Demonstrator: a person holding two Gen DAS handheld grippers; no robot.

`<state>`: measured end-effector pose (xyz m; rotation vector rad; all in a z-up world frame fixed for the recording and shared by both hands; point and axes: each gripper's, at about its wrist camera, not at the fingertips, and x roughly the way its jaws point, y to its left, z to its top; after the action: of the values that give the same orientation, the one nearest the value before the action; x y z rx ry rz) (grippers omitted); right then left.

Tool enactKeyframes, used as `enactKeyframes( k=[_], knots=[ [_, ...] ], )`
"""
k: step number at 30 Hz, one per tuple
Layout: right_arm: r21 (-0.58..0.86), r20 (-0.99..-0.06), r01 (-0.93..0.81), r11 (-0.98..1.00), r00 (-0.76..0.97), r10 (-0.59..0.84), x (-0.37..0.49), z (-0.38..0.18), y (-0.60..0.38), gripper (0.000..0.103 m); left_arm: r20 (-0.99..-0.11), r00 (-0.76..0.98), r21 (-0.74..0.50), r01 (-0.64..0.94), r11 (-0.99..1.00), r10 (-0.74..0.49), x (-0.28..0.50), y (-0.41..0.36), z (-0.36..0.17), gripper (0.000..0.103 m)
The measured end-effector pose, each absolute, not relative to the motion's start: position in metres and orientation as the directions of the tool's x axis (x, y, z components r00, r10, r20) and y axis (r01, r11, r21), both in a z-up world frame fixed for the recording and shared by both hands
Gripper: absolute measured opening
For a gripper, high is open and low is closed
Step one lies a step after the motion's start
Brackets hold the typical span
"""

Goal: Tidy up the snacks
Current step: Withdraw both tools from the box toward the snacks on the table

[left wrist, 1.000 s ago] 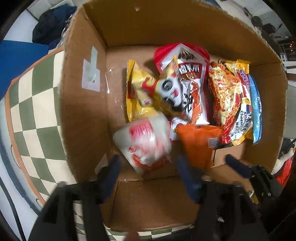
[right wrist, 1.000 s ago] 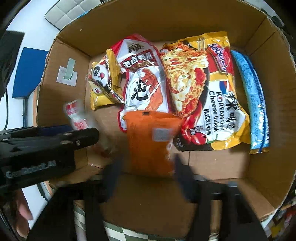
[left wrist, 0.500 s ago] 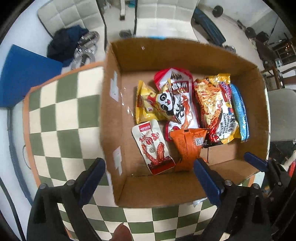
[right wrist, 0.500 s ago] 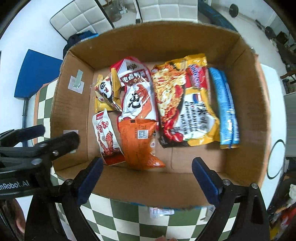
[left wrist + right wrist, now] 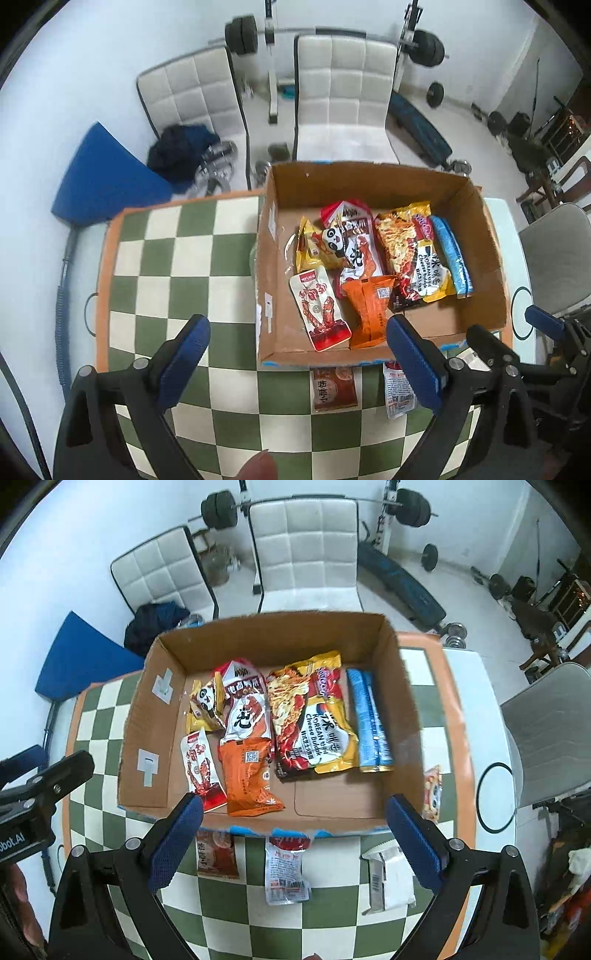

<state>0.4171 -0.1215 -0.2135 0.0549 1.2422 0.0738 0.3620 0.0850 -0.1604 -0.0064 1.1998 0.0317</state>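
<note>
Six packets already lie flat in the box (image 5: 147, 716): a white pouch (image 5: 201, 771) and an orange bag (image 5: 249, 775) nearest the front wall, a panda bag (image 5: 205, 705), a red-and-white pack (image 5: 245, 705), a noodle pack (image 5: 314, 716) and a blue sleeve (image 5: 369, 720) behind them. Loose snacks sit on the checked cloth (image 5: 229, 915) just in front of the box: a brown sachet (image 5: 216, 856), a clear packet (image 5: 286, 871) and a white packet (image 5: 389, 878); one more packet (image 5: 432, 794) lies beside the box's right wall.

These look light, soft and slick. The foil and film will likely crumple and slide under a pinch, and the contents may crush. The flat sealed edge of a sachet seems the safest place to grip, taken from a short end so the packet hangs straight.

The right gripper (image 5: 295, 834) hangs above the loose packets, fingers spread wide, holding nothing. The left gripper (image 5: 299, 354) is likewise spread wide and empty, above the box's front left corner.

The clear packet lies almost centred between the right fingers, so it seems the natural next pick.
</note>
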Motion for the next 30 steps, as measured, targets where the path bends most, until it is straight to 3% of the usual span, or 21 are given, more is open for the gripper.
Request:
enactKeyframes(
  k=[15, 23, 30],
  knots=[
    [0.138, -0.912, -0.014, 0.99, 0.389, 0.132, 0.357, -0.175, -0.136, 0.101, -0.887, 0.46, 0.008, -0.075, 0.997, 0.042, 0.297, 0.078, -0.139, 0.097],
    [0.222, -0.955, 0.047, 0.974, 0.213, 0.207, 0.338, -0.253, -0.145, 0.101, -0.958, 0.282, 0.03, -0.116, 0.993, 0.062, 0.278, 0.085, -0.22, 0.098],
    [0.198, -0.978, 0.089, 0.976, 0.081, 0.191, 0.343, -0.344, -0.136, 0.101, -0.988, 0.129, 0.069, -0.111, 0.991, 0.083, 0.267, 0.086, -0.294, 0.097]
  ],
)
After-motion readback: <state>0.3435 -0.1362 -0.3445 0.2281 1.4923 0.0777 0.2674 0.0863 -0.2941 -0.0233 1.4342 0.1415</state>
